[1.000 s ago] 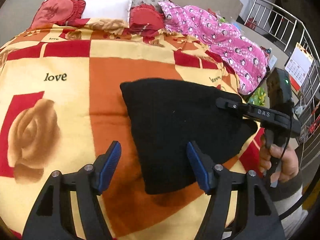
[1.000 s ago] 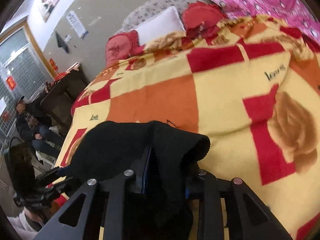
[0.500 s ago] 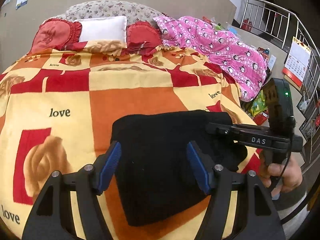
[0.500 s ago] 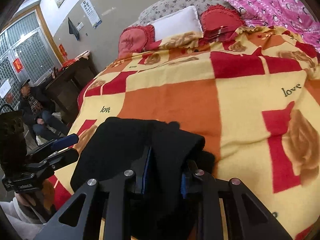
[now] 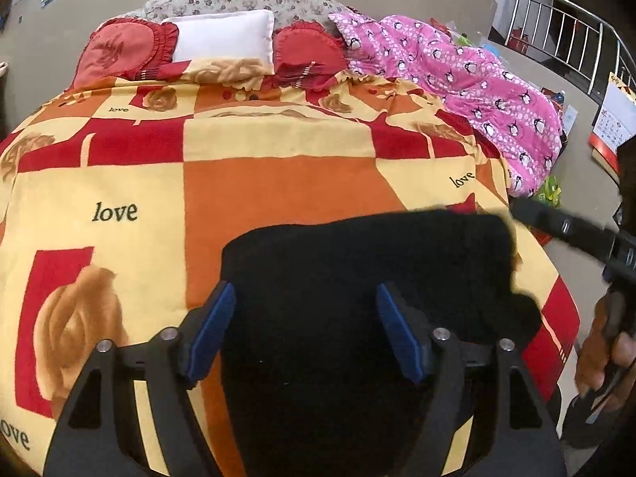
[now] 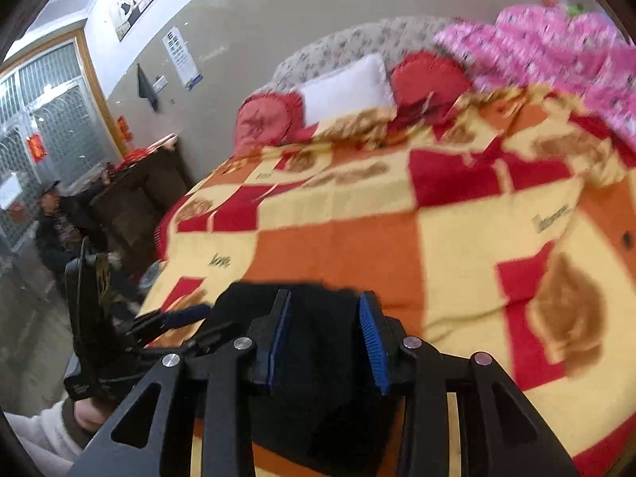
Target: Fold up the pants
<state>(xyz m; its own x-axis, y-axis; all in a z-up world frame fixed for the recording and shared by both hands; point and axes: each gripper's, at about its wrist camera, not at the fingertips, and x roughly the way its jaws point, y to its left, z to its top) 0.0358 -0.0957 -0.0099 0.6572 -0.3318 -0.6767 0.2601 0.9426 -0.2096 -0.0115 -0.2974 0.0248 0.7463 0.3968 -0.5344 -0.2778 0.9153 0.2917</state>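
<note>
Lying as a compact black bundle near the blanket's [image 5: 278, 183] front edge, the pants [image 5: 357, 278] look mostly folded — left gripper [image 5: 306, 334] spread wide above them, right gripper [image 6: 326, 342] parted too, gripping nothing — perhaps only tidying remains.

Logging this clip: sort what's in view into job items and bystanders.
Job:
- black pants, folded on the blanket
- left gripper, open over them
- right gripper, open

Just lying about:
- white pillow
- red cushions
- pink penguin-print cloth
- seated man
</note>
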